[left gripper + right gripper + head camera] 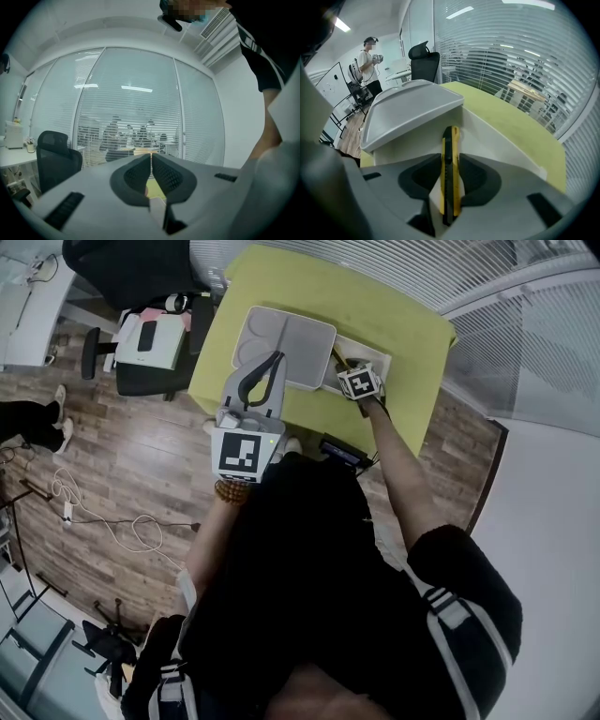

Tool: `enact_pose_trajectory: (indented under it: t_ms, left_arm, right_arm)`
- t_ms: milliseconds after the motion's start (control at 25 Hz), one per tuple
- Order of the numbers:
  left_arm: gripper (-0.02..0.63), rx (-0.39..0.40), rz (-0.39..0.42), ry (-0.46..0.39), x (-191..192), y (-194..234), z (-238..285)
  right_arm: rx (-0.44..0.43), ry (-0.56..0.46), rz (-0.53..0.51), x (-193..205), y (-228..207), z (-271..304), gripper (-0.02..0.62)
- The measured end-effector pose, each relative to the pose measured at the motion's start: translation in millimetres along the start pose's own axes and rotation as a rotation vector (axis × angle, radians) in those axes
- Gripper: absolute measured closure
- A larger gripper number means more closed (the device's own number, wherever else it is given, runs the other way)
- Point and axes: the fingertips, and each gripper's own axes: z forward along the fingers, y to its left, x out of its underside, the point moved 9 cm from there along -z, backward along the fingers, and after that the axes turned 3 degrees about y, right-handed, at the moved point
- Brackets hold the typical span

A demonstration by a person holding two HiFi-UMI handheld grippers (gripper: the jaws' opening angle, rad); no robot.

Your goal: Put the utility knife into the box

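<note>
Yellow-and-black utility knife (450, 187) poised over the open white plastic box (492, 136)
The right gripper (451, 157) has its jaws pinching it edge-on, tip aimed into the box on the green surface (309, 287); the left gripper (150, 157) has its jaws pressed together, empty.

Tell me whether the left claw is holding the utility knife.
No: in the left gripper view the left claw has its jaws pressed together with nothing between them.
</note>
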Motion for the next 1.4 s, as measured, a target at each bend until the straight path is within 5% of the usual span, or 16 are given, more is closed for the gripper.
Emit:
enact_pose_trajectory:
  t_ms: [1400]
  left_arm:
    - [0.586,0.119,0.026,-0.057,-16,-26,37]
  right_arm:
    - [0.025,-0.412,0.067,-51,-15,-131,0.471]
